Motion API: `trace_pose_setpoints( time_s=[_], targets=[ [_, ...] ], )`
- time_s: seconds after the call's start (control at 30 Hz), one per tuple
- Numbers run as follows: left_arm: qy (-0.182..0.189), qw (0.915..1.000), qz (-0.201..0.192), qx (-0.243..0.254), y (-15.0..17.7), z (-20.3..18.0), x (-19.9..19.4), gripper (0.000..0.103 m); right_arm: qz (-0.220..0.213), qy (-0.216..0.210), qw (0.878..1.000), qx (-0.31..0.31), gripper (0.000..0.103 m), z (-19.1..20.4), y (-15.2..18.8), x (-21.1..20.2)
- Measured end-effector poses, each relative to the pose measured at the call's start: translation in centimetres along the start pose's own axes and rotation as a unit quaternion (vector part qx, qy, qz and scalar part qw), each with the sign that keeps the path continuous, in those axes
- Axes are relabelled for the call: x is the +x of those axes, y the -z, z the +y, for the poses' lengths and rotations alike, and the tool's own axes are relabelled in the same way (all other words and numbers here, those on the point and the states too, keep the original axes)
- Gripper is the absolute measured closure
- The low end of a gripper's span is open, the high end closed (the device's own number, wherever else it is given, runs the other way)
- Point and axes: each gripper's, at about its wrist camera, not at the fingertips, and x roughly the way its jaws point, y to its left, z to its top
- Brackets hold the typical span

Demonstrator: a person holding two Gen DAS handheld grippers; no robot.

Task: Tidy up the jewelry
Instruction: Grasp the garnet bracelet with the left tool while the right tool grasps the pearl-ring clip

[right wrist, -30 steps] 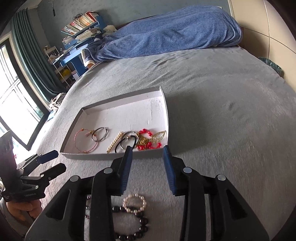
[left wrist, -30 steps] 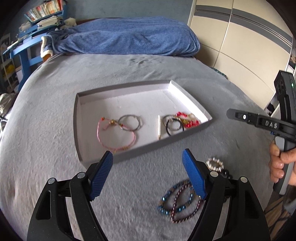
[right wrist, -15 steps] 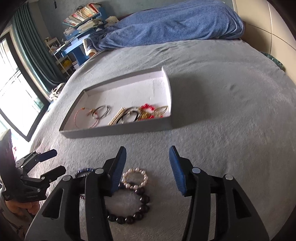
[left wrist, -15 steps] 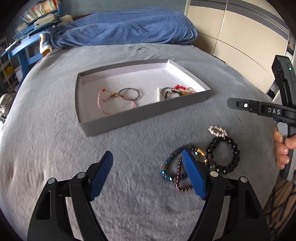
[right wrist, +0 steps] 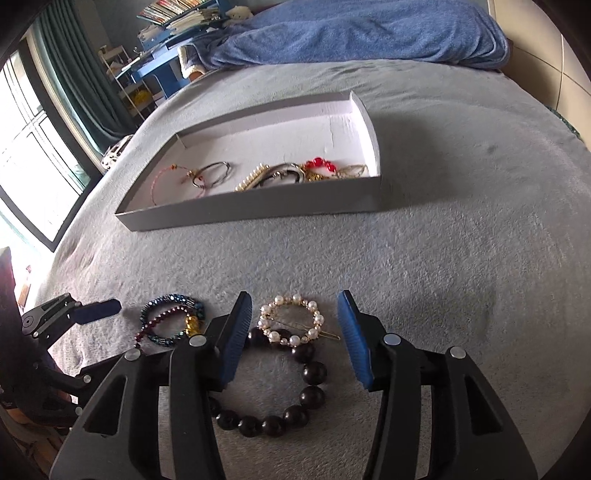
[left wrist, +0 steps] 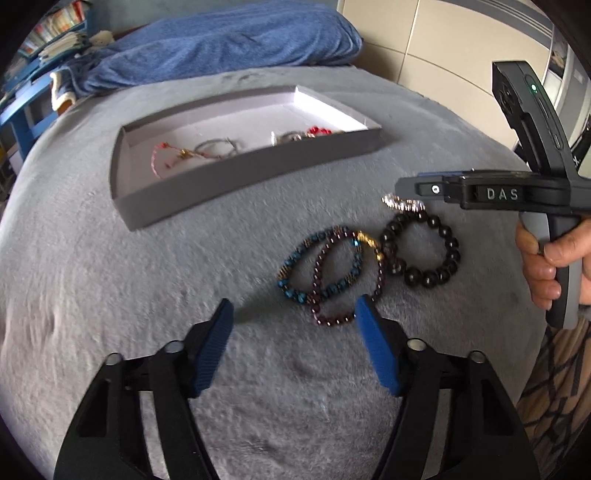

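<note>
A grey tray on the grey bed holds a pink cord bracelet, red beads and other pieces. In front of it lie a blue bead bracelet, a dark red one, a black bead bracelet and a pearl bracelet. My left gripper hovers just short of the blue and dark red pair, jaws closing, nothing between them. My right gripper is open, low over the pearl bracelet, which lies between its fingers untouched.
A blue blanket is heaped at the bed's far end. Cream wardrobe doors stand to the right, a window and blue shelves to the left. A hand holds the right gripper's handle.
Both grippers have pulled back from the tray and sunk toward the loose bracelets. The left jaws have narrowed; the right jaws have widened around the pearl bracelet.
</note>
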Motion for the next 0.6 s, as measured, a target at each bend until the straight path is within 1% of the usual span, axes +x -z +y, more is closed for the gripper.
trace_pose_setpoints(
  time_s=[0.03, 0.13, 0.17, 0.2, 0.23, 0.27, 0.33, 0.47, 0.53, 0.6],
  targets=[
    [0.002, 1.0, 0.003, 0.001, 0.1, -0.1, 0.2, 0.044, 0.003, 0.001, 1.0, 0.0, 0.054, 0.0, 0.0, 0.3],
    [0.004, 1.0, 0.006, 0.003, 0.3, -0.1, 0.4, 0.058, 0.008, 0.003, 1.0, -0.002, 0.054, -0.1, 0.2, 0.7],
    [0.005, 1.0, 0.006, 0.003, 0.3, -0.1, 0.4, 0.071, 0.009, 0.003, 1.0, -0.004, 0.054, 0.0, 0.3, 0.9],
    [0.003, 1.0, 0.006, 0.005, 0.3, -0.1, 0.4, 0.079, 0.011, 0.004, 1.0, -0.006, 0.054, 0.2, 0.3, 1.1],
    [0.002, 1.0, 0.005, 0.007, 0.3, -0.1, 0.3, 0.084, 0.014, 0.006, 1.0, -0.009, 0.054, 0.2, 0.3, 1.3],
    [-0.001, 0.9999, 0.004, 0.009, 0.3, -0.1, 0.2, 0.096, 0.015, 0.007, 1.0, -0.011, 0.054, 0.3, 0.4, 1.4],
    [-0.002, 1.0, 0.001, 0.009, 0.2, 0.2, -0.1, 0.1, 0.013, 0.01, 1.0, -0.014, 0.054, 0.4, 0.5, 1.5],
    [-0.011, 0.9998, -0.012, -0.007, 0.0, 1.7, -0.9, 0.1, 0.012, 0.012, 1.0, -0.013, 0.055, 0.3, 0.5, 1.8],
    [-0.022, 0.9994, -0.02, -0.019, -0.2, 2.6, -1.3, 0.1, 0.012, 0.014, 1.0, -0.017, 0.057, 0.4, 0.5, 1.9],
    [-0.033, 0.9986, -0.025, -0.035, -0.4, 3.7, -1.6, 0.1, 0.012, 0.016, 1.0, -0.018, 0.062, 0.4, 0.4, 2.0]
  ],
)
